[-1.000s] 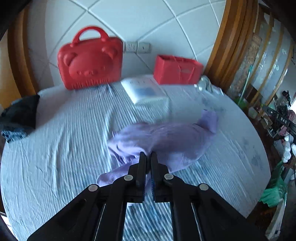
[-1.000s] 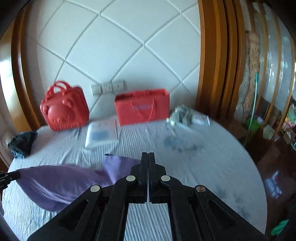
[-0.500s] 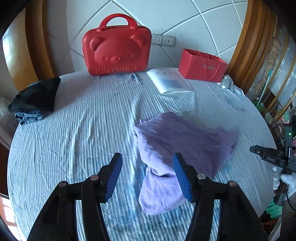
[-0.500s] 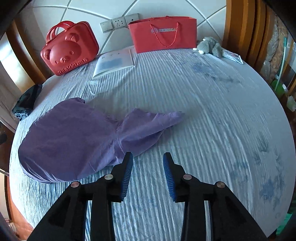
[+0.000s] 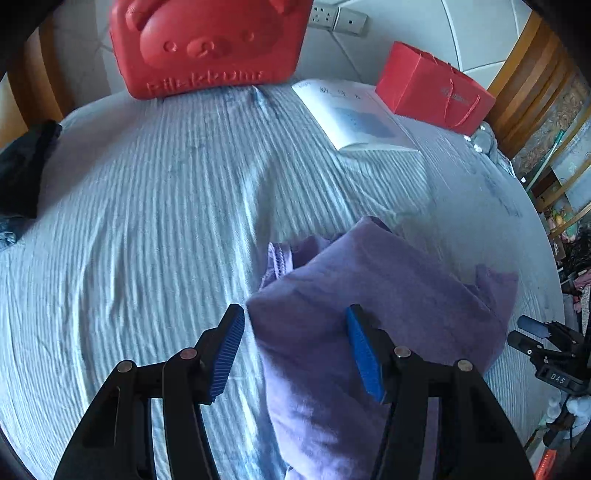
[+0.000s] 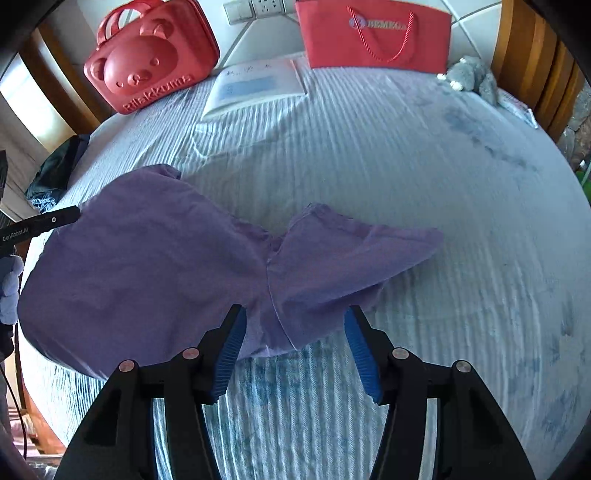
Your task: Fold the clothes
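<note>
A purple garment (image 6: 155,258) lies loosely spread on the blue-striped table cover (image 6: 406,166), one sleeve (image 6: 354,247) reaching right. In the left wrist view the garment (image 5: 369,288) lies bunched, a near corner of it between the blue pads. My left gripper (image 5: 295,347) is open low over that corner. My right gripper (image 6: 293,347) is open and empty, just above the garment's near edge below the sleeve. The left gripper's tip (image 6: 55,220) shows at the garment's left edge, and the right gripper's body (image 5: 546,354) at the right.
A red bear-faced case (image 6: 147,62), a white booklet (image 6: 255,86) and a red gift bag (image 6: 376,33) stand at the back by the wall. A grey plush toy (image 6: 472,77) lies back right. Dark folded clothes (image 5: 22,170) sit at the left edge.
Both grippers were shut one second ago and have opened, letting the garment drop onto the table. Both have since moved lower and closer to the garment.
</note>
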The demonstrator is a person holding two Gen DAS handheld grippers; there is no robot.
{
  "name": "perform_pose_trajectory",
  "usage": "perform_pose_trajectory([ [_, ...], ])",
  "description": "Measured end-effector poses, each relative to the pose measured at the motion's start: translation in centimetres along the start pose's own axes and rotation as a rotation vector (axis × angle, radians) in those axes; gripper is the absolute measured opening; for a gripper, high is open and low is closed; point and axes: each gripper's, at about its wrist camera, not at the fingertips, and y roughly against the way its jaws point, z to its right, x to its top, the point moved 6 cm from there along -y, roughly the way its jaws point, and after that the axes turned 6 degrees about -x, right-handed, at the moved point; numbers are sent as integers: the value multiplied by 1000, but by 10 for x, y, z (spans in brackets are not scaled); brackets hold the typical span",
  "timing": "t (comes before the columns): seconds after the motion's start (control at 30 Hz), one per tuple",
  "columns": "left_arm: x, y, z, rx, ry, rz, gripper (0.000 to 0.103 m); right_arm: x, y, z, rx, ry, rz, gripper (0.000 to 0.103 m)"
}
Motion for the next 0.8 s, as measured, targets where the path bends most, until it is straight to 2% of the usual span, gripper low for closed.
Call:
perform_pose_trajectory([
  [0.03, -2, -7, 3, -3, -10, -27, 54, 0, -8, -3, -5, 12, -18, 55],
  [0.07, -4, -14, 5, -5, -20, -54, 29, 0, -16, -7, -18, 30, -41, 42],
  [0.1, -5, -19, 8, -4, -33, -74, 11, -1, -24, -10, -31, 49, -63, 26],
  [0.13, -4, -19, 12, 3, -51, -70, 11, 1, -27, -13, -45, 64, -63, 9],
  [0.17, 0, -14, 16, 6, -66, -49, 10, 3, -25, -15, -60, 76, -44, 5],
  [0.23, 17, 2, 22, 24, -87, 9, 9, 20, -10, -15, -92, 87, 37, 5],
  [0.3, 42, 28, 29, 40, -103, 92, 9, 48, 23, -9, -126, 80, 170, 4],
  [0.37, 71, 67, 41, 49, -135, 203, 9, 83, 74, -1, -149, 60, 330, 4],
  [0.47, 103, 145, 69, 42, -193, 406, 9, 126, 178, 2, -176, 46, 607, 4],
  [0.57, 105, 219, 95, 14, -232, 561, 11, 137, 269, -2, -175, 38, 819, 4],
  [0.63, 90, 237, 101, -13, -232, 572, 14, 126, 300, -4, -168, 38, 874, 5],
  [0.7, 64, 225, 100, -18, -234, 521, 18, 106, 304, -2, -142, 32, 854, 5],
  [0.73, 50, 215, 99, -19, -233, 489, 18, 94, 298, -1, -127, 27, 827, 5],
  [0.8, 18, 176, 89, -26, -202, 377, 20, 64, 265, 4, -102, 12, 721, 5],
])
